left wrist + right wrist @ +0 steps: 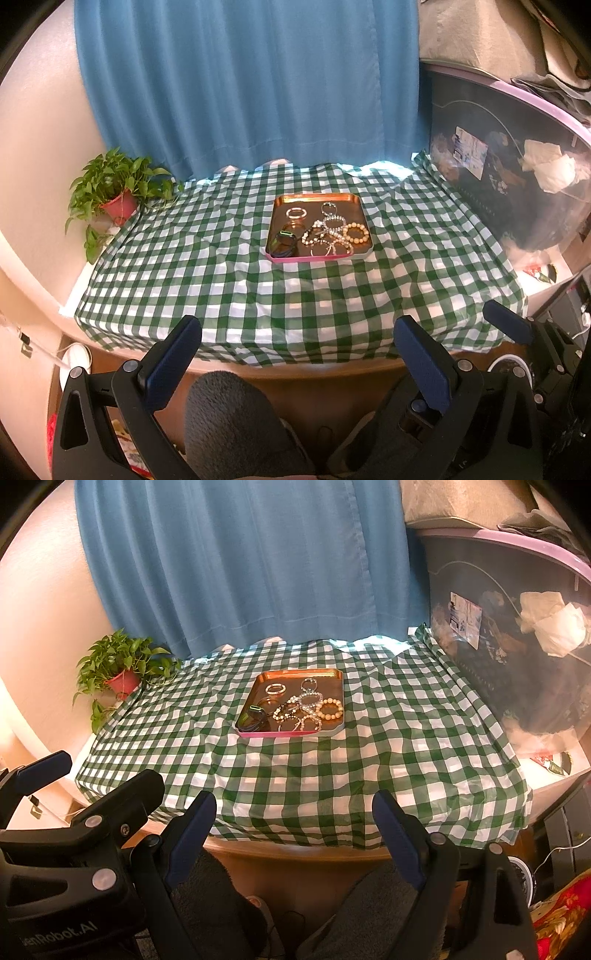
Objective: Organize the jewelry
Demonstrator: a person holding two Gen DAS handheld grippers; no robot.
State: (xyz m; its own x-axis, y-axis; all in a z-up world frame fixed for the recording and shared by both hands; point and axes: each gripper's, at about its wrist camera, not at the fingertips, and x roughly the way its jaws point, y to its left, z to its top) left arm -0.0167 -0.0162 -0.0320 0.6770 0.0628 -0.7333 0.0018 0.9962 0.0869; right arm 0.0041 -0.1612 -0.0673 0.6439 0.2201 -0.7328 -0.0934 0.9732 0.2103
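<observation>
Copper tray (360,221) — pink-edged — holds tangled bracelets (328,234), perhaps a watch.

A tray (338,701) of bracelets (301,710) sits on the checked cloth (332,775), beyond the right hand-held gripper's (293,812) spread fingers.

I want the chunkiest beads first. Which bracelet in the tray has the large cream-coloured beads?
The cream beaded bracelet at the tray's right edge; its pale round beads are bigger than the small mixed beads of the tangled bracelets beside it.

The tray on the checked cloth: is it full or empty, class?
Partly full. The tray holds a cluster of bracelets and a dark item, with bare copper floor along its far edge.
</observation>
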